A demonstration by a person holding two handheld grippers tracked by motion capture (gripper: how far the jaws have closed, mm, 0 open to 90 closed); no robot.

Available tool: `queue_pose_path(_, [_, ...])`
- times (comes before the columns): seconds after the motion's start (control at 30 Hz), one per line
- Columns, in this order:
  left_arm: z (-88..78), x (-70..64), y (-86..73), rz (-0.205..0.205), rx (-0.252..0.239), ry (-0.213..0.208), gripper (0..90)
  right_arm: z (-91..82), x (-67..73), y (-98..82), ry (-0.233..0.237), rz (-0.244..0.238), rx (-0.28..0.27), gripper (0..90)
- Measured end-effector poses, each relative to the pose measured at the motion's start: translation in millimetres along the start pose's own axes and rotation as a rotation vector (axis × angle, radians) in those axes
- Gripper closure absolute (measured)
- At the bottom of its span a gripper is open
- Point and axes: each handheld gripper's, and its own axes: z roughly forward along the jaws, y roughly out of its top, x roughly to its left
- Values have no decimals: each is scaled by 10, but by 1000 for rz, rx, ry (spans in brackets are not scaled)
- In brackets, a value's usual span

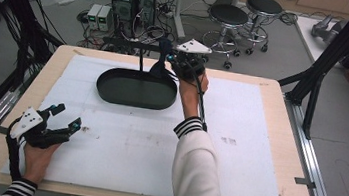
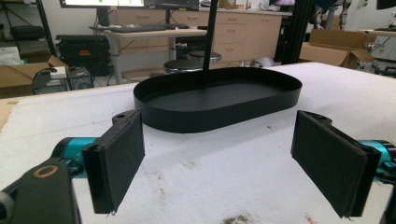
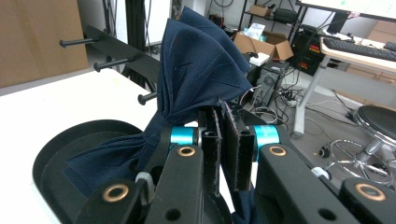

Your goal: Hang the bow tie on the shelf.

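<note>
A navy cloth (image 3: 201, 70) is pinched between the jaws of my right gripper (image 3: 222, 116), which is shut on it. The cloth stands up in a bunched fold above the jaws, and its lower end trails into a black oval tray (image 3: 51, 154). From above, my right gripper (image 1: 167, 57) hovers over the right end of the tray (image 1: 108, 90) with the cloth (image 1: 158, 68) hanging under it. Near the front left corner my left gripper (image 1: 68, 116) rests open; its two pads (image 2: 119, 158) stand wide apart with nothing between them, facing the tray (image 2: 219, 109).
A thin black post (image 2: 210, 42) rises from the tray and carries a black bar with pegs (image 3: 116, 63) just behind the cloth. White foam board (image 1: 235, 161) covers the wooden table. Stools (image 1: 228, 16), computers and cables are on the floor beyond the far edge.
</note>
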Motion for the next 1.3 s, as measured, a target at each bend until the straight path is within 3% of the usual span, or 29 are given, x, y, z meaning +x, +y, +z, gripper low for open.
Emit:
queue_pose_path(0.17, [-4,3,1,2,3,0,177,103,34,63,-16,-39,0,856])
queue_pose_path(0.43, [-3,0,0,3,1,-1,177,182,-54,36,-50,-20,12,855])
queue_pose_path(0.57, [-3,0,0,4,1,-1,177,186,-84,52,-70,-30,2,854])
queue_pose_path(0.97, [-1,-2,-1,3,-2,-2,177,219,-154,-14,-109,-69,45,843])
queue_pose_path(1.3, [-5,-4,0,6,0,-4,177,187,-193,-130,-123,-61,74,829])
